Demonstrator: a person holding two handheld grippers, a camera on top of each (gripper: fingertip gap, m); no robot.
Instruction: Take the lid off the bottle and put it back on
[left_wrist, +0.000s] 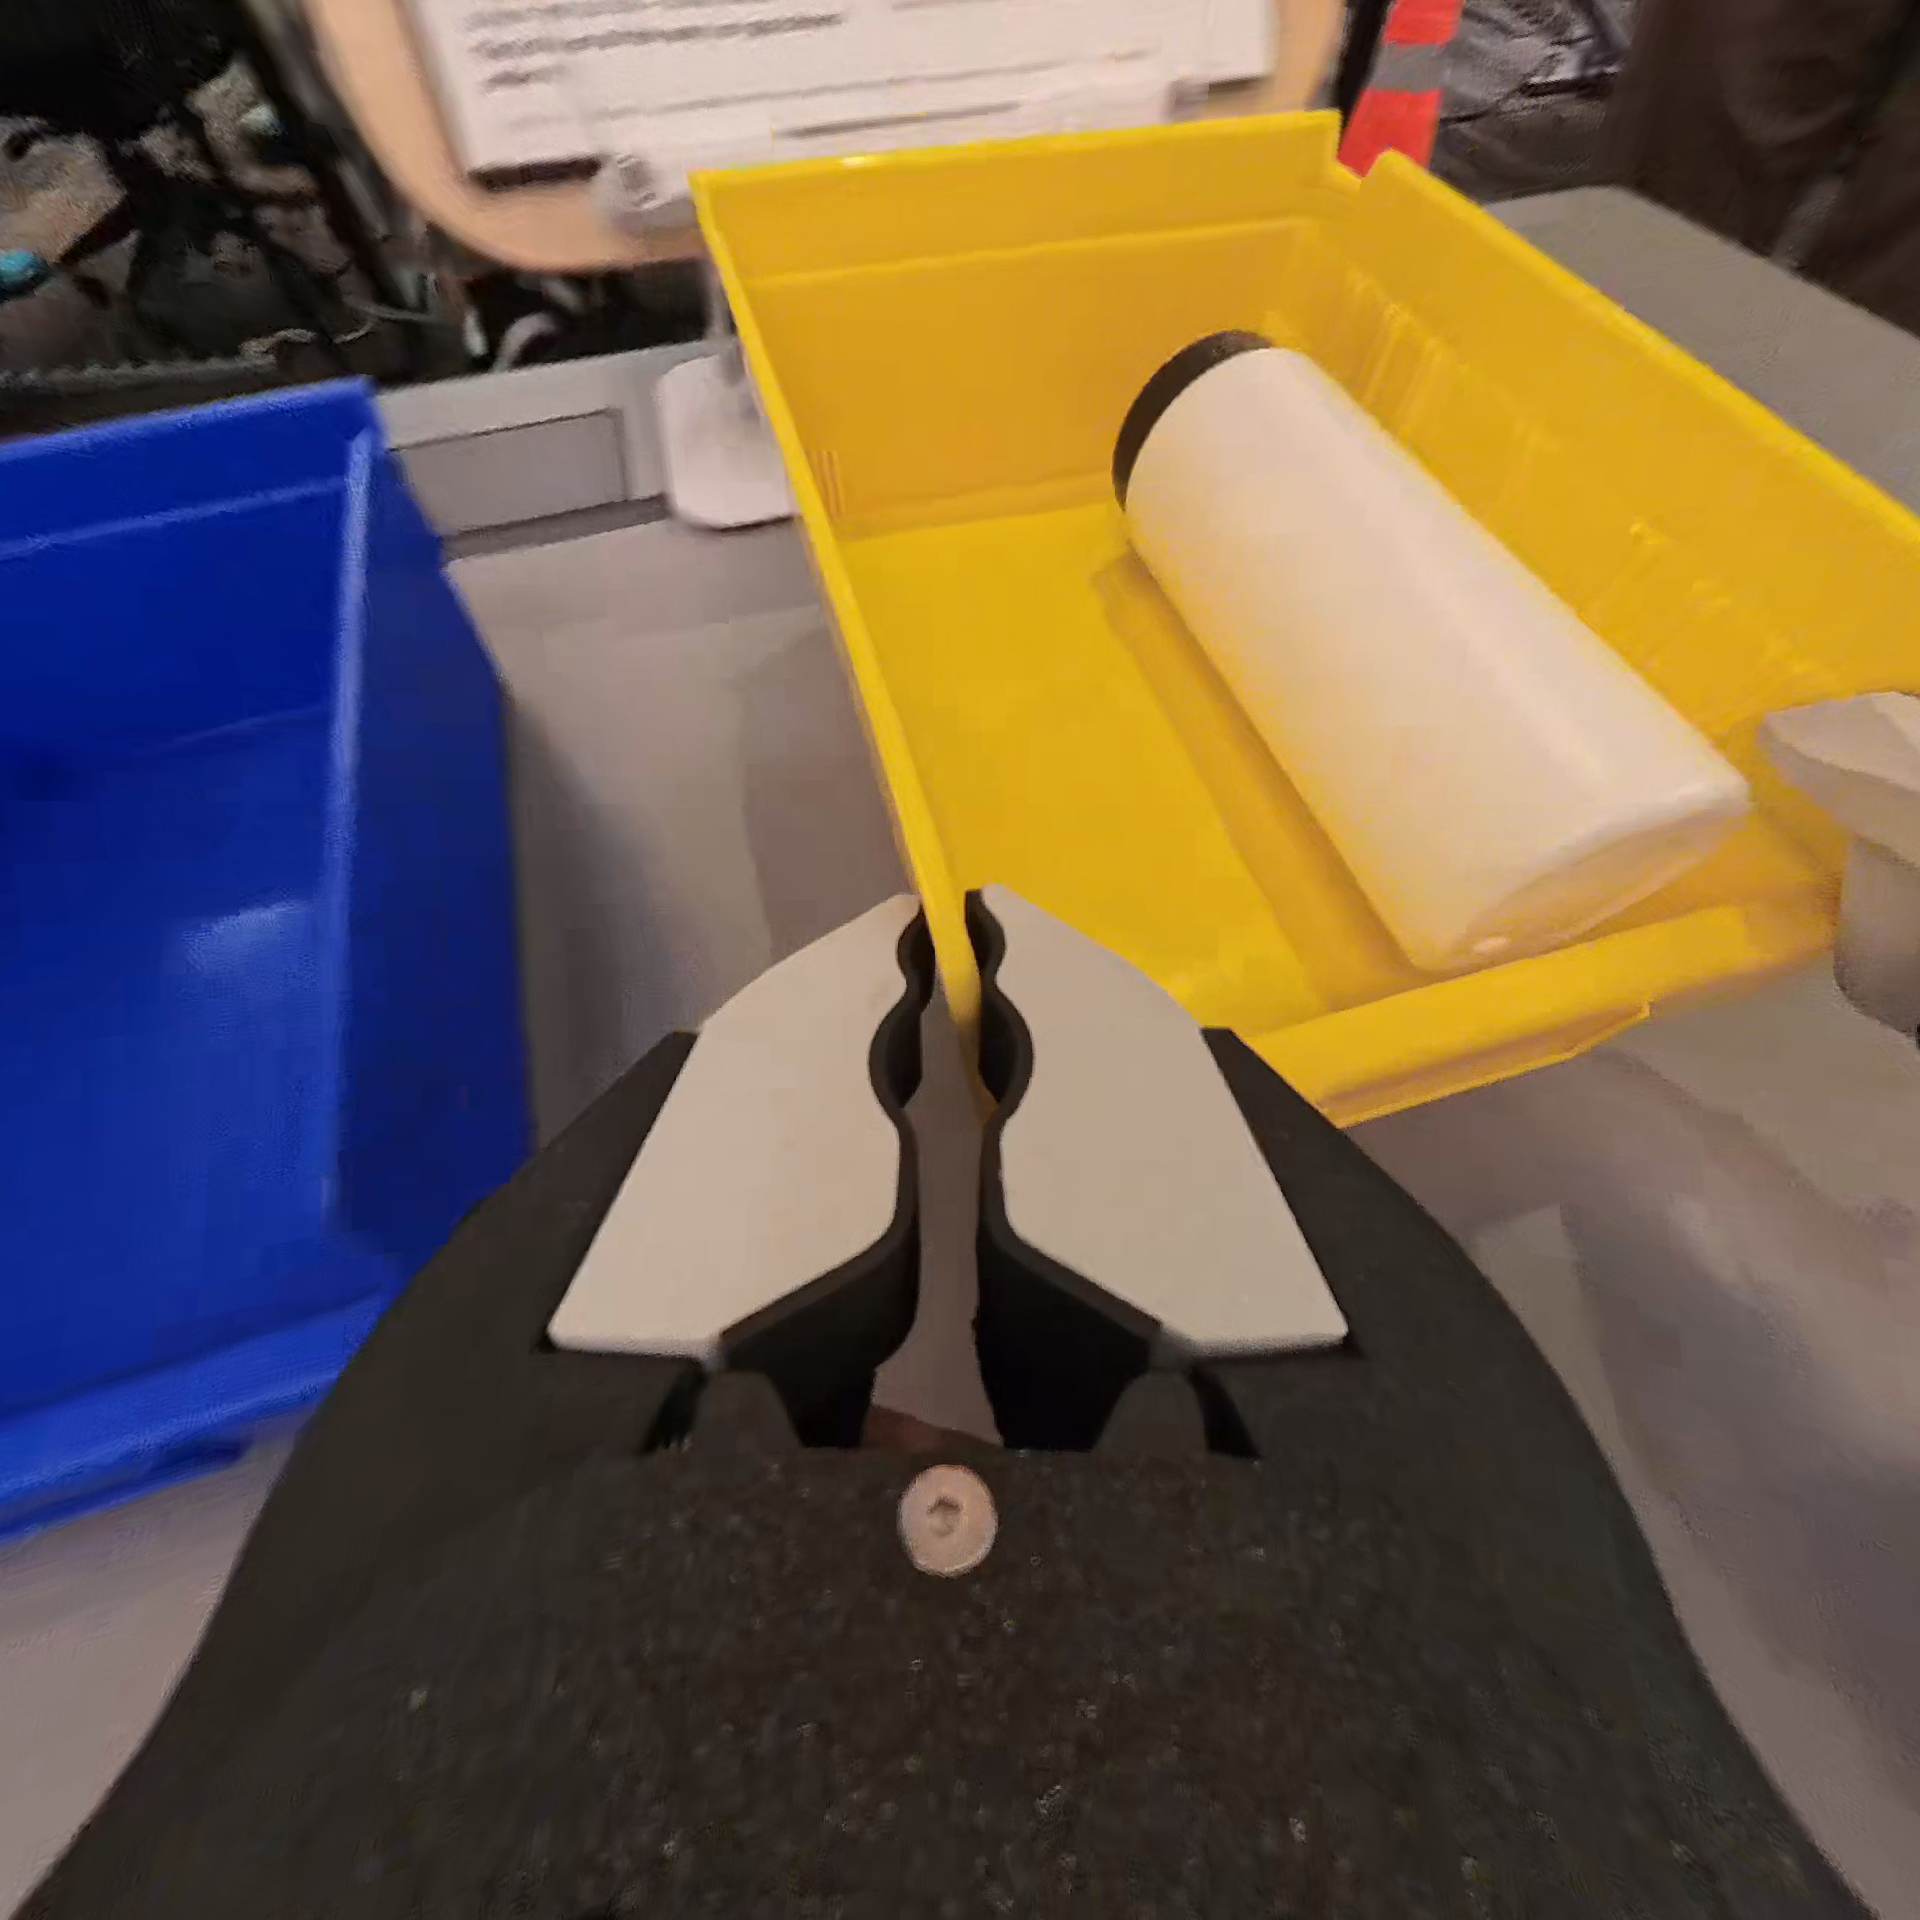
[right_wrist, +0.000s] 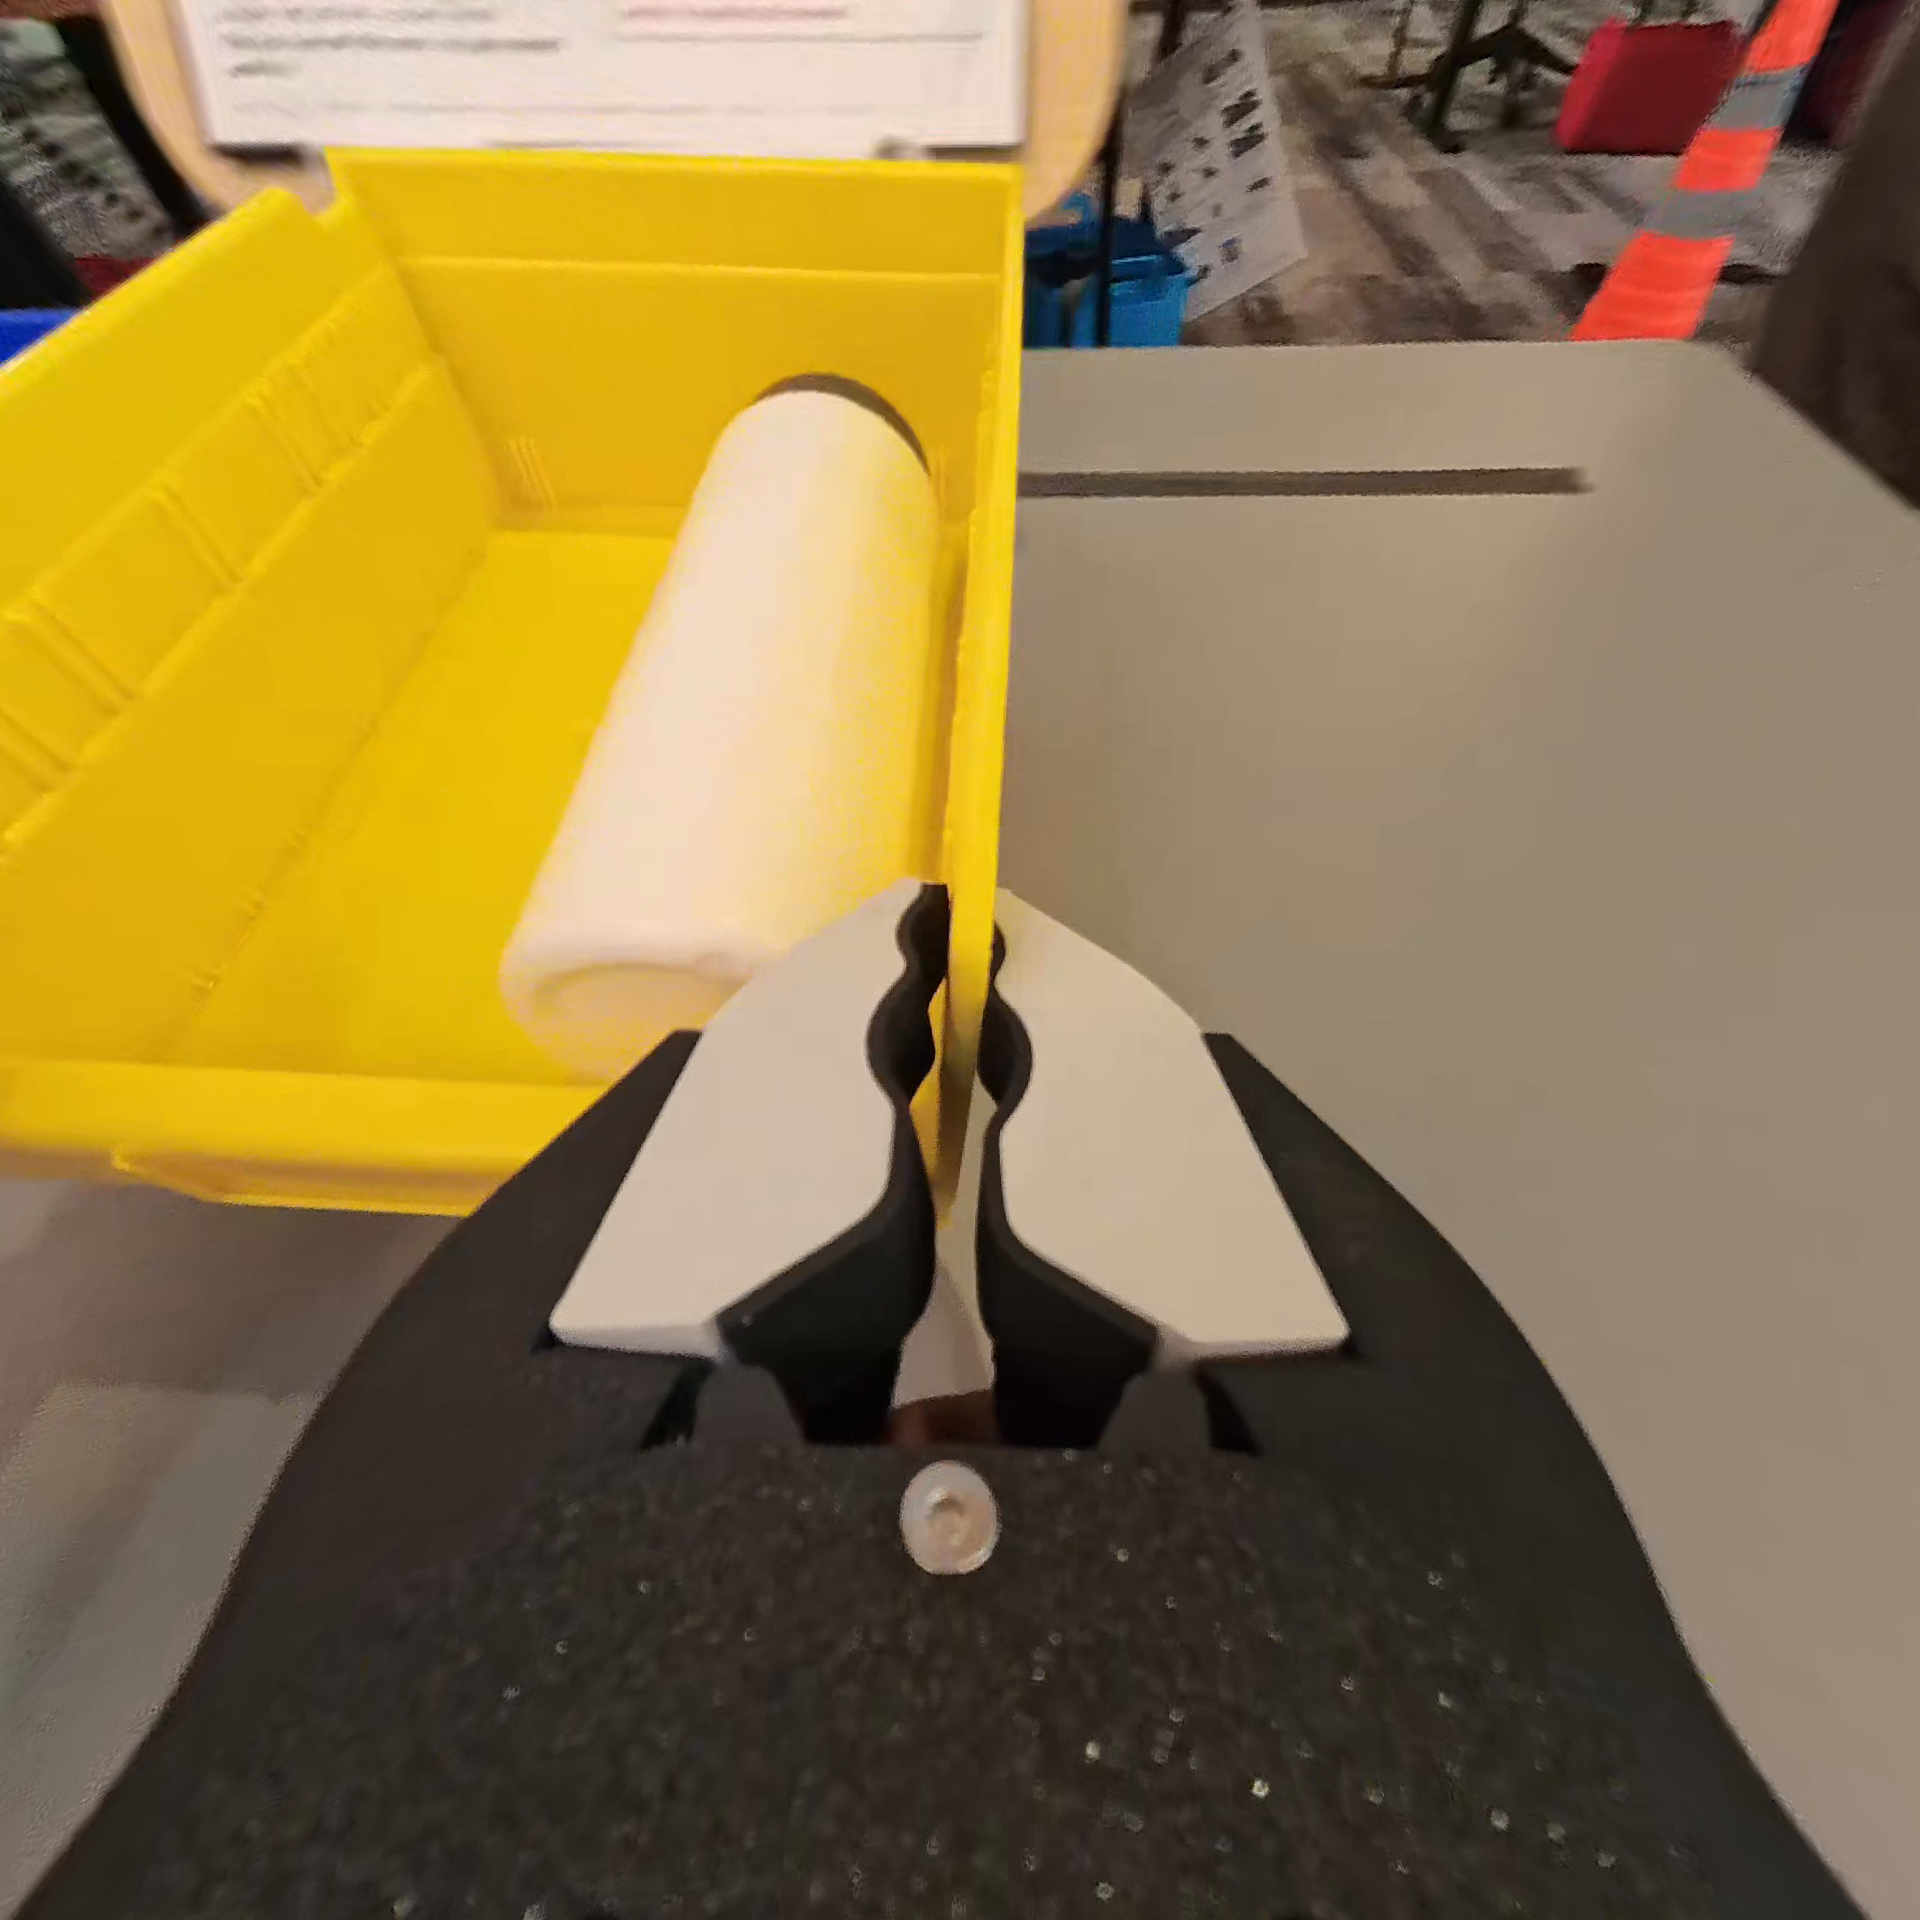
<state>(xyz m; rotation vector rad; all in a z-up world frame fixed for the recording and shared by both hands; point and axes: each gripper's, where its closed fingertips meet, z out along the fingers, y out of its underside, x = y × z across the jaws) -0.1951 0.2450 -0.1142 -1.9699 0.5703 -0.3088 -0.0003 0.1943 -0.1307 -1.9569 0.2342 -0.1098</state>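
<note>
A white bottle with a black lid lies on its side in a yellow bin, lid end away from me, along the bin's right wall. My left gripper is shut on the bin's left wall near the front corner. My right gripper is shut on the bin's right wall near the front; it also shows at the right edge of the left wrist view. In the right wrist view the bottle lies just left of my fingers, its lid near the back wall of the bin.
A blue bin stands left of the yellow one on the grey table. A white stand is behind. The table extends right, with a dark slot. An orange-and-grey post stands beyond.
</note>
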